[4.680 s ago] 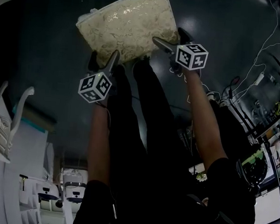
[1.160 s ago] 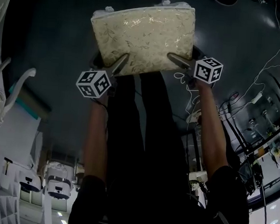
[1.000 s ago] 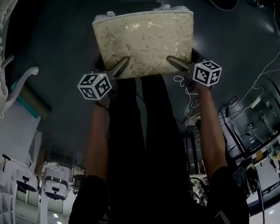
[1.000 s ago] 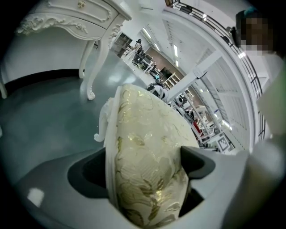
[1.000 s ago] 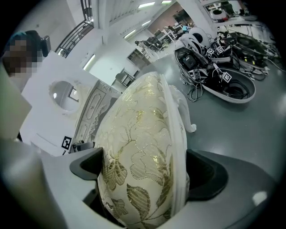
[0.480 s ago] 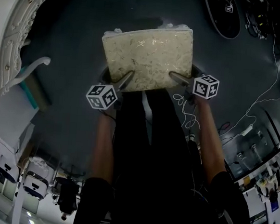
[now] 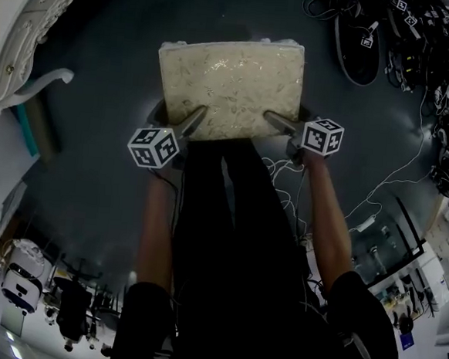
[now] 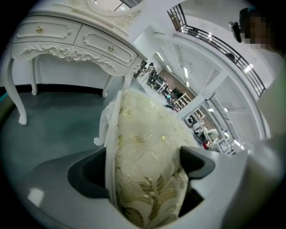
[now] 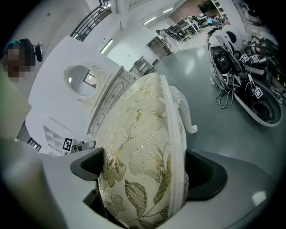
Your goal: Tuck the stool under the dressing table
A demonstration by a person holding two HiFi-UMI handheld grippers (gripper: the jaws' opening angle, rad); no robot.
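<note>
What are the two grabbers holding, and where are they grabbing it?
Both hold the stool by its padded seat: the left gripper clamps the near edge toward the left corner, the right gripper toward the right.

The stool [image 7: 230, 90] has been carried nearer the dressing table [image 7: 12, 26].

no legible words, numbers or brands anywhere, only square coded markers [image 7: 153, 146]
</note>
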